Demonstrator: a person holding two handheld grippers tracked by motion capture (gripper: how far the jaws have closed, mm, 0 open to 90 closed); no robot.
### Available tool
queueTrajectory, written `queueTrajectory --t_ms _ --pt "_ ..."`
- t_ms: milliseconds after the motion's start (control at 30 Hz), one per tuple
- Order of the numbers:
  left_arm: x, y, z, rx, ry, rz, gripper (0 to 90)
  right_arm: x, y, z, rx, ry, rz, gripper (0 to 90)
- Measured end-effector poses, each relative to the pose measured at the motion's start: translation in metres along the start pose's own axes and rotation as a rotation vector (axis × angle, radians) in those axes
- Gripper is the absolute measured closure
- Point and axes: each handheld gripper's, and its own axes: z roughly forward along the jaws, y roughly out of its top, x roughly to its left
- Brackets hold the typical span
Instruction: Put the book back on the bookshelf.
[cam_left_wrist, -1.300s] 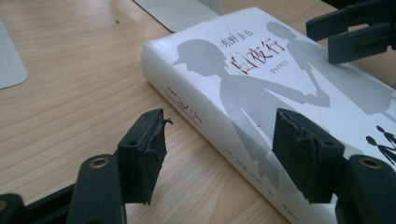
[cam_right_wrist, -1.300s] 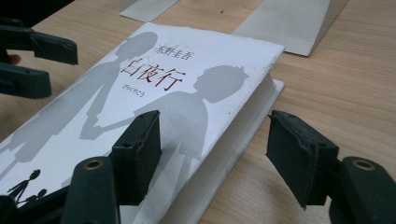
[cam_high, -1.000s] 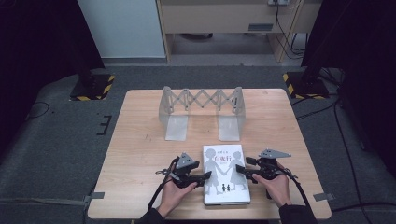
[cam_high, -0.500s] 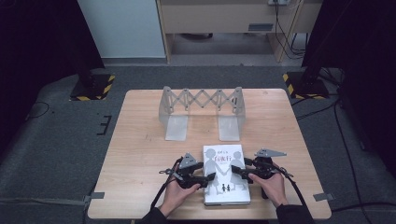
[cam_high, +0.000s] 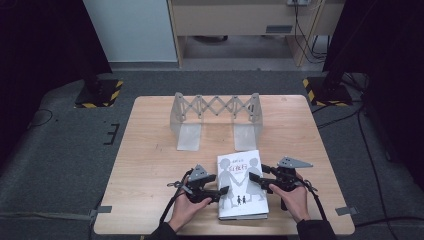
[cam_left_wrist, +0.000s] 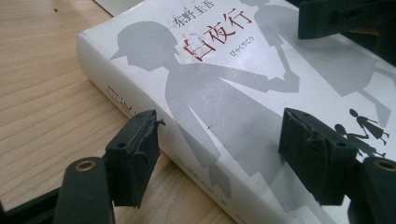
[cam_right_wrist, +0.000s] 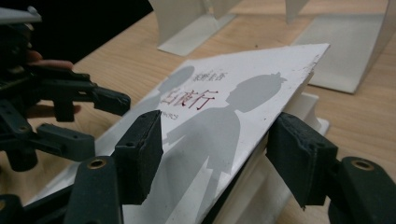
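The table carries an expanding metal book rack at its far side, spread ready to receive a volume. A white book is laid flat at the near edge. It is flanked by the left hand-held gripper, jaws apart astride the spine edge, and the right hand-held gripper, whose jaws have just been closing around the lifted cover, not yet pressed on it
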Motion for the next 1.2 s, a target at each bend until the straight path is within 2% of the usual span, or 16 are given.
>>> queueTrajectory --t_ms 133,200,267,400,600,767,933,1133,1200 --pt "0.002 0.0 0.0 0.0 -0.009 -0.011 27.2 0.001 0.002 0.0 -0.014 0.027 0.014 34.6" --pt "0.002 0.0 0.001 0.002 -0.008 -0.009 27.2 0.001 0.001 0.002 -0.001 0.02 0.015 33.5" --pt "0.002 -0.001 0.001 0.002 -0.008 -0.009 27.2 -0.001 0.0 0.004 0.026 0.007 -0.005 31.9" --pt "0.002 0.0 0.001 0.004 -0.006 -0.01 26.4 -0.001 0.0 0.004 0.035 0.006 -0.006 31.5" --pt "0.003 0.0 -0.001 -0.002 -0.005 -0.011 25.7 0.005 0.008 -0.002 0.002 0.031 -0.03 32.4" --pt "0.006 0.0 -0.005 0.009 0.034 0.005 26.0 0.005 0.009 -0.005 0.008 0.029 -0.026 32.8" --pt "0.007 0.0 -0.006 0.01 0.031 -0.004 26.4 0.004 0.011 -0.007 -0.009 0.035 -0.017 33.5" --pt "0.008 0.0 -0.006 0.01 0.028 -0.003 26.4 0.006 0.01 -0.003 0.006 0.033 -0.029 33.2" --pt "0.008 0.0 -0.006 0.009 0.028 -0.004 26.4 0.009 0.011 -0.002 0.0 0.067 -0.013 36.8"
